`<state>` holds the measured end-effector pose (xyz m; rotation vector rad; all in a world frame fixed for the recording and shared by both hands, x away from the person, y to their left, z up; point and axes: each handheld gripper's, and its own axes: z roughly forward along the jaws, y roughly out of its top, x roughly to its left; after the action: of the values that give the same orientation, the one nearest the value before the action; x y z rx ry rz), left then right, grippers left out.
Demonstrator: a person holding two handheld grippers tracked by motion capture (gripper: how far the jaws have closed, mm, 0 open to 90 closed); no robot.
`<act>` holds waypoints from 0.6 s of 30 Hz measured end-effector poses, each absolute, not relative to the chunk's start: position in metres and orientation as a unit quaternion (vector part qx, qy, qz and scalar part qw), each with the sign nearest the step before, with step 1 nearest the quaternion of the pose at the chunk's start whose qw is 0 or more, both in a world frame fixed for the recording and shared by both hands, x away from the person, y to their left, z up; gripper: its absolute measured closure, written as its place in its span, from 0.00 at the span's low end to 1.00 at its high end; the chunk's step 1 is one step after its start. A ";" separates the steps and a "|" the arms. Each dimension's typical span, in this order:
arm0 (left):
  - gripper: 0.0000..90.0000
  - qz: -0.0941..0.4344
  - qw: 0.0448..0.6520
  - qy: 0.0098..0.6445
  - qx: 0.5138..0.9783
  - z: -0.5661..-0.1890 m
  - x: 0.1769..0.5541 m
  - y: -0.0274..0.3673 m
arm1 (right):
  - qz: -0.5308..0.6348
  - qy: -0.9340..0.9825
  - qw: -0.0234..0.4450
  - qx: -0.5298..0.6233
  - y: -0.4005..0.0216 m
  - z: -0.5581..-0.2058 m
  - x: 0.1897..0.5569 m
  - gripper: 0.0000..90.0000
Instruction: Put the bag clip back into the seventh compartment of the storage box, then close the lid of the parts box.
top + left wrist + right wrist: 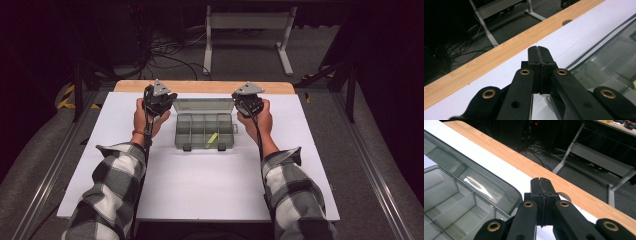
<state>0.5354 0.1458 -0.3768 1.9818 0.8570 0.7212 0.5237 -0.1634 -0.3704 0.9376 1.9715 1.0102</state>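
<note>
Clear compartment box (204,130) open on bench (200,185), lid laid back; long axis runs across, from left gripper (159,100) to right gripper (248,98).
Box between both jaw sets, equally near each.
Yellow strip (212,138) in front compartment, nearer right gripper.
Both jaw sets pressed together, empty; lid corner just beside each.

You have one clear compartment box (205,129) on the white sheet (200,185), with its one lid (203,105) laid open toward the far edge. One yellow-green strip (212,138) lies in a front compartment. Two latches (186,147) sit on the box's near edge. You hold two grippers: the left gripper (159,98) and the right gripper (247,99). Each has two jaws, pressed together.
</note>
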 end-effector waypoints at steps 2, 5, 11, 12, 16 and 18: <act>1.00 0.288 0.420 0.342 0.790 -0.377 0.535 0.146 | 0.390 0.765 0.359 0.365 -0.163 -0.371 0.523 1.00; 1.00 0.283 0.425 0.347 0.786 -0.378 0.534 0.146 | 0.391 0.764 0.361 0.365 -0.164 -0.372 0.520 1.00; 1.00 0.289 0.419 0.344 0.789 -0.379 0.531 0.145 | 0.386 0.765 0.366 0.363 -0.163 -0.374 0.515 1.00; 1.00 0.289 0.419 0.344 0.789 -0.379 0.531 0.145 | 0.386 0.765 0.366 0.363 -0.163 -0.374 0.515 1.00; 1.00 0.292 0.416 0.342 0.791 -0.378 0.529 0.144 | 0.386 0.766 0.365 0.362 -0.164 -0.375 0.512 1.00; 1.00 0.293 0.417 0.342 0.790 -0.379 0.529 0.144 | 0.387 0.766 0.365 0.362 -0.164 -0.375 0.511 1.00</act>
<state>0.5290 0.1439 -0.3786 1.9822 0.8592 0.7360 0.5115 -0.1638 -0.3752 0.9316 1.9694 0.9952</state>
